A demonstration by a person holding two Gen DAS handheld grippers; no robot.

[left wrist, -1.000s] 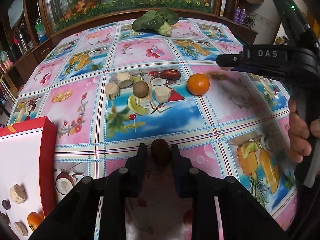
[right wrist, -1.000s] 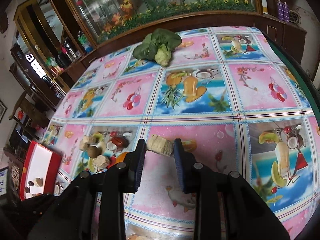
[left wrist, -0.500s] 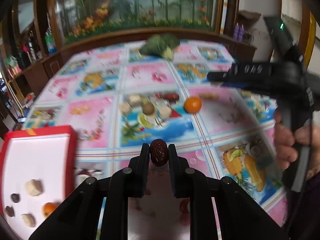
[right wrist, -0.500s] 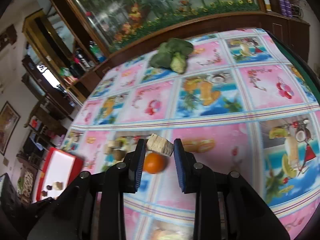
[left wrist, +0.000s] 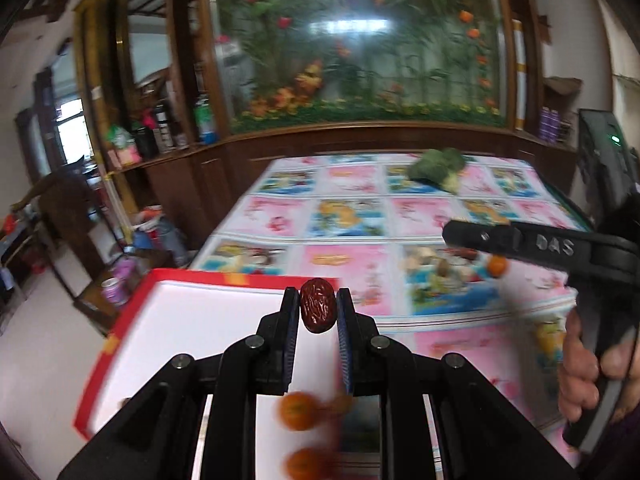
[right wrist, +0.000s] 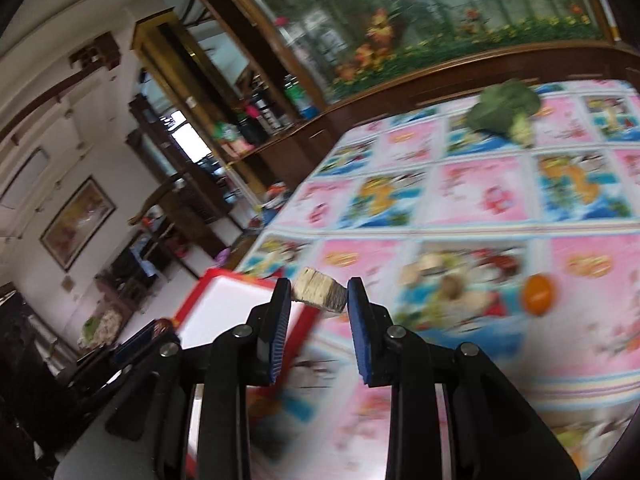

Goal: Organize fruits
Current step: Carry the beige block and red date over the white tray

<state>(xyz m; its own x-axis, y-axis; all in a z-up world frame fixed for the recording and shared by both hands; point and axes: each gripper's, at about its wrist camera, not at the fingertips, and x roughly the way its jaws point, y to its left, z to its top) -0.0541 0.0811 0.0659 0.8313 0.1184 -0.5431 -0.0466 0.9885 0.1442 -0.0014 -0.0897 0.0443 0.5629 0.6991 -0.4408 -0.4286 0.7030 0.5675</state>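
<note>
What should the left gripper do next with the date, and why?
Probably lower it and open over the white floor of the box. The left gripper is shut on the date, which hangs above the box's far edge, and oranges already lie inside just below. The right gripper holds a pale chunk, so it could follow.

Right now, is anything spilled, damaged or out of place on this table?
Nothing spilled or damaged. One oddity: a leafy green vegetable lies alone at the table's far end, away from the loose orange. The left gripper holds a red date, the right gripper a pale block, near the red box.
</note>
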